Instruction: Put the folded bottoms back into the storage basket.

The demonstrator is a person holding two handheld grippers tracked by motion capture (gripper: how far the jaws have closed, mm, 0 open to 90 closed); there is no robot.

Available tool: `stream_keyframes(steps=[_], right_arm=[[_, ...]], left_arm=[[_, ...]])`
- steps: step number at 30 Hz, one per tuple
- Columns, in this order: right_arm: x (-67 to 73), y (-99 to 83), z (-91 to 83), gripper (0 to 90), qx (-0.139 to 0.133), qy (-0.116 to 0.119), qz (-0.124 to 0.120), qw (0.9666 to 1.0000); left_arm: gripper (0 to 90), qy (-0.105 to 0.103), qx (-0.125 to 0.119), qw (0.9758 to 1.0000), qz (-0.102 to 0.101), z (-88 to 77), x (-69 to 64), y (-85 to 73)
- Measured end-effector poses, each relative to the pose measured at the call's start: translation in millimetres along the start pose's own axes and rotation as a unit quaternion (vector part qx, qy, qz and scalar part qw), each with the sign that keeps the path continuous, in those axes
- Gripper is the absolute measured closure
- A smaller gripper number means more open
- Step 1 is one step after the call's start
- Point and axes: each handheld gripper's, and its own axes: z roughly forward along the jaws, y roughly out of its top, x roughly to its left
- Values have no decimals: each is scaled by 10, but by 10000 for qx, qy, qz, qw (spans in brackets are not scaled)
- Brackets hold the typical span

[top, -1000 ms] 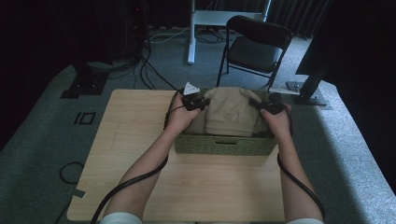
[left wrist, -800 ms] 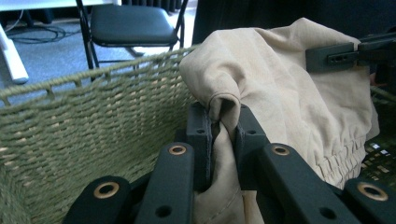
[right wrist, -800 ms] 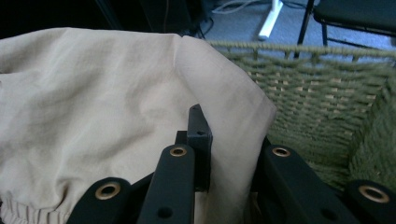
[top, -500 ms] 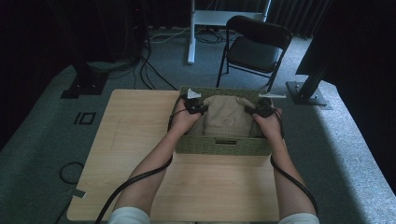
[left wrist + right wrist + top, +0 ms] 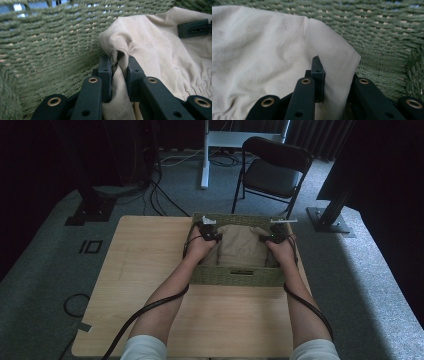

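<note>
A beige cloth point(image 5: 239, 247) lies inside a green woven basket point(image 5: 235, 276) at the far side of the wooden table. My left gripper point(image 5: 207, 232) is at the basket's far left corner, shut on a fold of the cloth point(image 5: 160, 45). Its jaws point(image 5: 119, 62) have just been opening slightly, and the fold is still pinched between the pads. My right gripper point(image 5: 274, 234) is at the far right corner, shut on the cloth's edge point(image 5: 262, 45). That edge drapes over the right finger of the gripper point(image 5: 335, 70). The basket wall point(image 5: 50, 37) point(image 5: 387, 37) stands close behind both.
The wooden table point(image 5: 150, 270) has bare room left of the basket and in front of it. Beyond the table stand a black folding chair point(image 5: 272, 170), a white desk leg point(image 5: 205, 155) and a black stand base point(image 5: 327, 217). Cables trail across the floor.
Both hands have sunk with the cloth, which bulged above the basket rim before and now sits lower inside it. The grippers have come nearer to the basket's far corners.
</note>
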Motion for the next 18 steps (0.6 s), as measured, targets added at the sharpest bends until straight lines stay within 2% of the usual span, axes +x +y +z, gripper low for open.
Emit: stream_keyframes(steps=[4,5,6,8,10,12,13,16,18], right_arm=[[23,-11,94,745,121,-260,-155,9995],[23,-11,94,745,121,-260,-155,9995],[23,-10,109,724,157,-312,-182,9992],[-10,-14,138,601,193,-482,-253,9983],[-26,-9,132,539,220,-568,-281,9977],[-32,-2,123,445,229,-604,-328,9974],[-30,0,119,405,217,-533,-332,9978],[-17,20,83,308,152,-418,-102,9990],[1,36,46,307,158,-261,271,9992]], left_arm=[[751,98,80,9999,12,37,9,13],[731,98,80,9999,12,37,9,13],[731,183,136,9997,29,50,20,8],[581,280,111,9995,47,66,33,-1],[473,358,91,9993,54,68,47,-6],[402,501,84,9985,187,45,49,4],[391,462,83,9987,217,32,45,10],[336,233,115,9995,178,-18,15,32],[324,122,101,9997,184,-57,-17,48]])
